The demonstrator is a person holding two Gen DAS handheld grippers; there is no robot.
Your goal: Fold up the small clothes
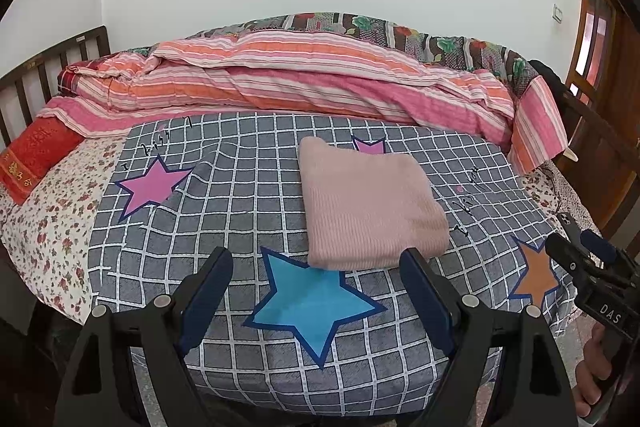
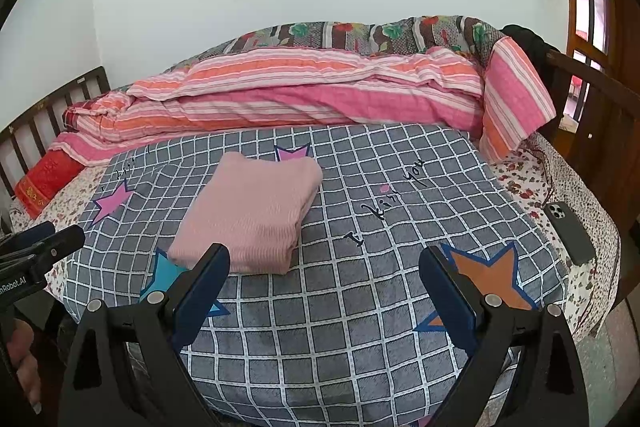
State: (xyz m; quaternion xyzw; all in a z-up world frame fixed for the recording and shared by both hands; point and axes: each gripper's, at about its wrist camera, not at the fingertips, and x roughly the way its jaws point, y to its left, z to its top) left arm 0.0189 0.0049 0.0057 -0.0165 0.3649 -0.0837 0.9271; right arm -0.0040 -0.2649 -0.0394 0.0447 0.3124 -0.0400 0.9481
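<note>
A pink knitted garment (image 1: 370, 205) lies folded into a neat rectangle on the grey checked sheet with stars (image 1: 248, 195); it also shows in the right wrist view (image 2: 252, 213). My left gripper (image 1: 318, 263) is open and empty, held just in front of the garment's near edge. My right gripper (image 2: 324, 263) is open and empty, to the right of the garment and in front of it. The right gripper also shows at the right edge of the left wrist view (image 1: 580, 259), and the left gripper at the left edge of the right wrist view (image 2: 44, 239).
A rolled pink and orange striped quilt (image 1: 280, 83) lies along the back of the bed. A red pillow (image 1: 32, 155) is at the left. A dark phone (image 2: 570, 233) lies on the floral sheet at the right. Wooden bed rails stand at both ends.
</note>
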